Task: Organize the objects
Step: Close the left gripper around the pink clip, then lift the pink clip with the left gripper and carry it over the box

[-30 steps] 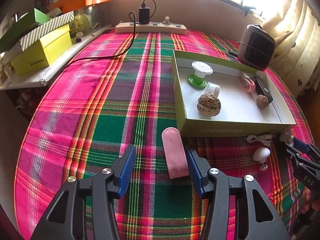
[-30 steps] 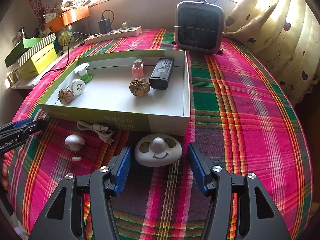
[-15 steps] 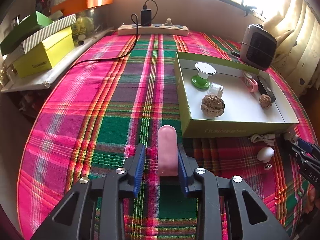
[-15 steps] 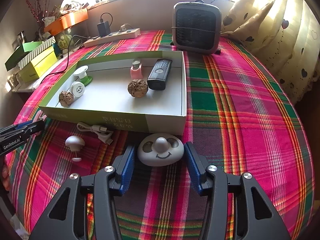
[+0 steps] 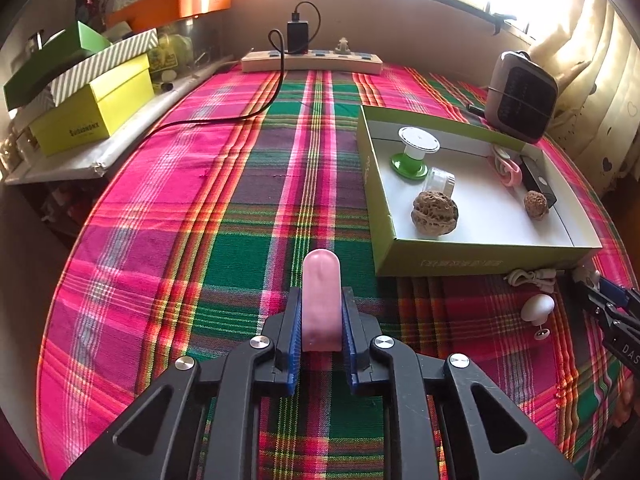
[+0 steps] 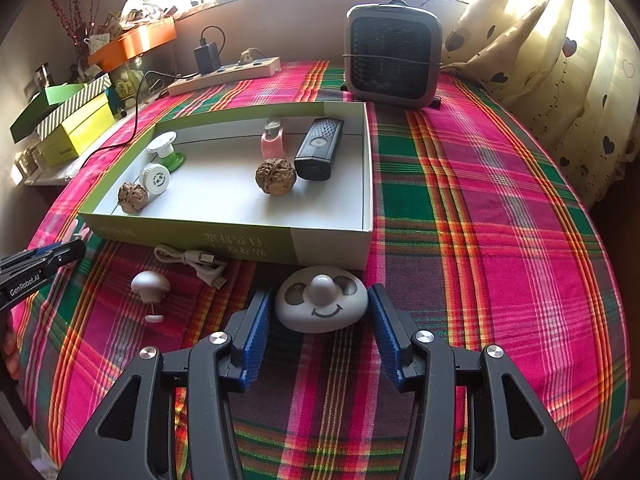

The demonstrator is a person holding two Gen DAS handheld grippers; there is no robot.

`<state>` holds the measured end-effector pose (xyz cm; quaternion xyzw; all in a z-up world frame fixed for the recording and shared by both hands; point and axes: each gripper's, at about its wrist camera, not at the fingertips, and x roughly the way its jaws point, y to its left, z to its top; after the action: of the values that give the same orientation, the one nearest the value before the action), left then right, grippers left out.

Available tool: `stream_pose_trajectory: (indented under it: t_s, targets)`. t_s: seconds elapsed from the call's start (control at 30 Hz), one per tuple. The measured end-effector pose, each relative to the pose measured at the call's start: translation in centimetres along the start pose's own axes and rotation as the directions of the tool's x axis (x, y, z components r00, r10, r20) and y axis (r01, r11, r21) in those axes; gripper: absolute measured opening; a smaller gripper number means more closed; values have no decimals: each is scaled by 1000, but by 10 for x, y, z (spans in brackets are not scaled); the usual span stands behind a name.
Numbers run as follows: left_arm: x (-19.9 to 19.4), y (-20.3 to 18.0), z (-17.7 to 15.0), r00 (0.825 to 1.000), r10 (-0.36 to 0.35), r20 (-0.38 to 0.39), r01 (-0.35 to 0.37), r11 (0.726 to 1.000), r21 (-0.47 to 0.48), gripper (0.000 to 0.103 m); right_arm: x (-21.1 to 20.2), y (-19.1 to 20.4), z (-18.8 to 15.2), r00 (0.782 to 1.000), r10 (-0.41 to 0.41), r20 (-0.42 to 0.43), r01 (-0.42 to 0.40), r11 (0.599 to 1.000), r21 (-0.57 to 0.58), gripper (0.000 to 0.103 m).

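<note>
My left gripper (image 5: pixel 321 312) is shut on a pink rounded bar (image 5: pixel 321 296), held over the plaid cloth left of the green box (image 5: pixel 472 262). My right gripper (image 6: pixel 320 308) is open, its fingers on either side of a white smiley-face pebble (image 6: pixel 322 304) lying just in front of the box (image 6: pixel 224 240); a small gap shows on each side. The box holds two walnuts (image 6: pixel 276 177), a black remote (image 6: pixel 319 148), a pink clip, a white jar and a green-based spool. A white mushroom-shaped piece (image 6: pixel 150 282) and a coiled white cable (image 6: pixel 192 262) lie on the cloth.
A grey heater (image 6: pixel 394 56) stands behind the box. A power strip (image 5: pixel 312 62) with a charger and black cord lies at the far edge. Stacked green and yellow boxes (image 5: pixel 90 108) sit on a side shelf at left. A curtain hangs at right.
My left gripper has closed on the pink bar and now grips it. My right gripper's fingers have narrowed around the smiley pebble and moved slightly forward.
</note>
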<state>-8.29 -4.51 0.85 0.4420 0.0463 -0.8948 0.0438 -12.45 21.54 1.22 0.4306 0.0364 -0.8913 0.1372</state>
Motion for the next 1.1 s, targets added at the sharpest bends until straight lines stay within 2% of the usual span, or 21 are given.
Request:
stream_pose_trajectory:
  t_s: [0.43, 0.63, 1.1]
  targets:
    - [-1, 0, 0, 1000, 0, 0, 0, 1000, -1, 16, 0, 1, 0, 1000, 0, 0, 0, 1000, 0, 49]
    - [-2, 4, 1, 999, -43, -5, 43, 999, -32, 16, -1, -1, 0, 1000, 3, -1, -3, 1000, -3, 49]
    - [-24, -13, 11, 995, -84, 46, 83, 996, 33, 16, -17, -2, 4, 999, 4, 37, -4, 1000, -7, 49]
